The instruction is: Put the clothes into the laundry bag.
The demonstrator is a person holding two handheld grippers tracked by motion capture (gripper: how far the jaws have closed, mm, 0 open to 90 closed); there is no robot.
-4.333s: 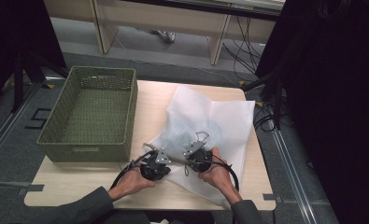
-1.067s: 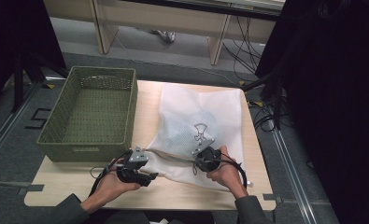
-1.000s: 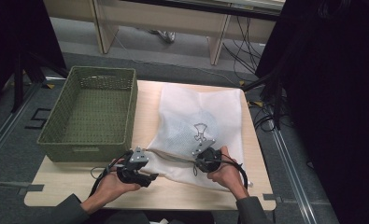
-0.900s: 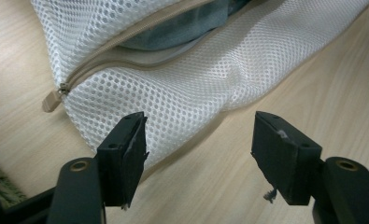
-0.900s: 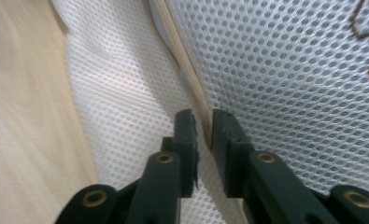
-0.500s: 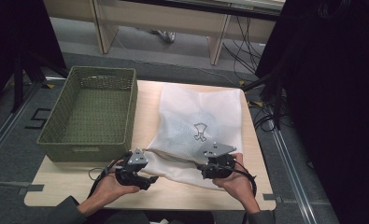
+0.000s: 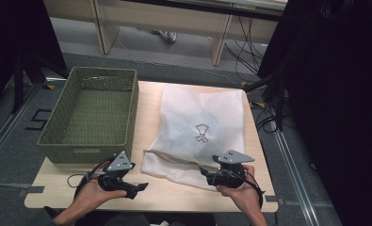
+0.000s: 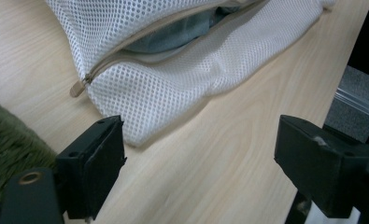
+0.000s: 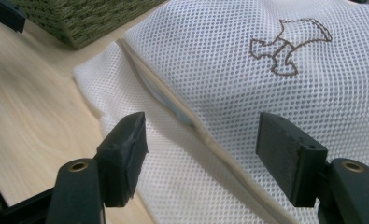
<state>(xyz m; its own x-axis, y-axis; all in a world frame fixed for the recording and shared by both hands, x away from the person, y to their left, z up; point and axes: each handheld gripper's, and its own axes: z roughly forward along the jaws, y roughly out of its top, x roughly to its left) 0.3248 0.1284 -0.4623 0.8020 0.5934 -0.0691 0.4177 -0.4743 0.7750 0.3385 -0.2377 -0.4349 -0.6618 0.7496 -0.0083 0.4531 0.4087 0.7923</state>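
A white mesh laundry bag [image 7: 200, 132] lies flat on the right half of the pale wooden surface [image 7: 174, 193], its zippered mouth along the near edge and gaping a little, so that a blue-grey cloth [image 8: 173, 32] shows inside. The zipper pull [image 8: 78, 87] rests at the bag's near left corner, and a small brown emblem [image 7: 202, 132] marks the middle of the upper face. The bag's far edge reaches close to the back edge of the surface, and its right side runs near the right edge. The right tongs [image 7: 207, 173], held in the person's right hand [image 7: 242, 193], hang just over the bag's near right corner; their jaws have just been opening and stand spread, with mesh below them but nothing pinched. The left tongs [image 7: 139, 187], in the left hand [image 7: 94, 195], sit off the bag's near left corner above bare wood; their jaws have also just been opening and stand wide apart, gripping nothing. A strip of bare surface runs along the near edge in front of the bag. A green woven basket [image 7: 92, 113] takes up the left half, just beside the bag.
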